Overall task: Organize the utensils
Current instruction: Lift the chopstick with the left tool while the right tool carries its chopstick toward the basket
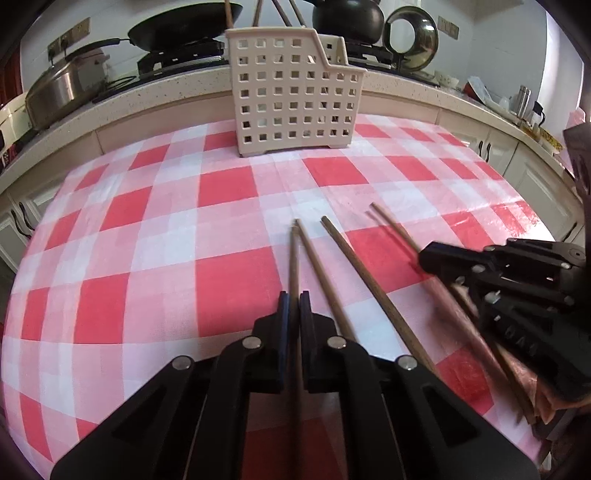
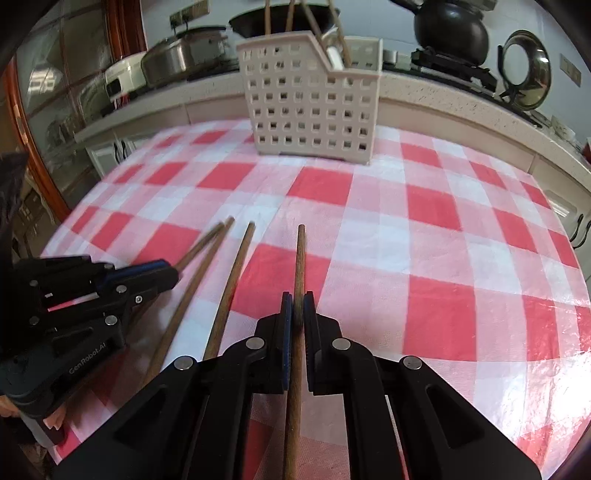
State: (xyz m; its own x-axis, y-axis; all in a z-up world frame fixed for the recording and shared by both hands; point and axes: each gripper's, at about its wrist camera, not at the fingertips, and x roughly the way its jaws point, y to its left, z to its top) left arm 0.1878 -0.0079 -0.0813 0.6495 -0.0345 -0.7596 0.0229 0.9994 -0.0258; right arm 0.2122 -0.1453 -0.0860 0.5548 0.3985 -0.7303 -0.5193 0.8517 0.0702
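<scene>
The checkered tablecloth [image 1: 147, 229] carries a perforated utensil basket [image 1: 291, 96] at its far edge, holding upright chopsticks [image 2: 266, 16]. Left gripper [image 1: 294, 306]: jaws clamped on one wooden chopstick [image 1: 294, 258]. Right gripper [image 2: 297, 306]: jaws clamped on another chopstick [image 2: 299, 258]. Two loose chopsticks [image 2: 232, 280] lie between them.

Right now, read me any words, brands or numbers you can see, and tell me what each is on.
"GenRobot.AI": on the body of the left gripper, seen from the right wrist.
Raised letters on the right gripper, seen from the left wrist: too blurred to read.
Nothing else readable.
</scene>
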